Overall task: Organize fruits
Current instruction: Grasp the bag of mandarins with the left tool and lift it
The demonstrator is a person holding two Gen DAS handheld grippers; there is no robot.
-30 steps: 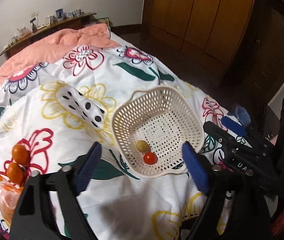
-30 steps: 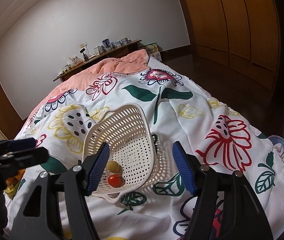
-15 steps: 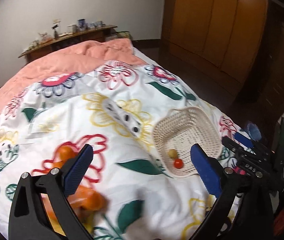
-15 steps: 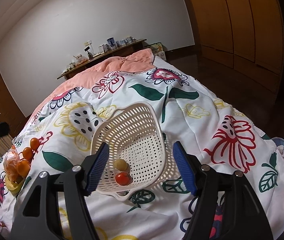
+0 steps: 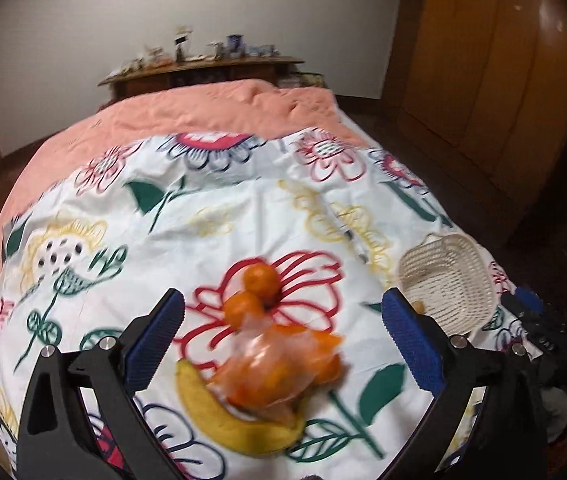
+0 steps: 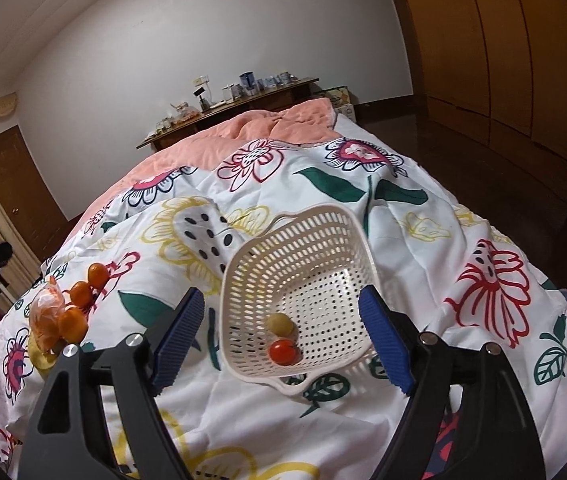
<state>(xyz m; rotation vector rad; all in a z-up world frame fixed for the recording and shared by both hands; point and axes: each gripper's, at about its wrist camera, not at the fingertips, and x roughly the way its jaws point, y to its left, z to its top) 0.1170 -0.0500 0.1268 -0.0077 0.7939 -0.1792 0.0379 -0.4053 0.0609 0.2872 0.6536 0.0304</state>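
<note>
**Fruit pile and basket on the flowered bed**

A clear bag of oranges [image 5: 279, 364] is lying on the flowered quilt [image 5: 211, 220] of the bed, partly resting on a banana [image 5: 239, 428] beneath it. Two loose oranges [image 5: 251, 292] are sitting touching each other just beyond the bag, on a red printed flower. This view is blurred, so the count of fruit in the bag cannot be told.

The white perforated basket [image 6: 303, 264] is sitting well apart from the pile, tilted on the quilt. A red tomato [image 6: 283, 352] and a pale yellow-green fruit [image 6: 280, 324] are lying together at its low near edge.

The left gripper [image 5: 283, 340] is hovering over the bag with its fingers [image 5: 155, 336] spread wide, gripping nothing. The right gripper [image 6: 283, 336] is hanging in front of the basket, its fingers opening; the basket's near rim is showing between them, with no pad pressing on it.

Beyond the quilt, a peach blanket [image 6: 251, 132], a cluttered wooden shelf [image 6: 239, 100] and wooden wardrobe doors [image 6: 495, 48] are standing.
</note>
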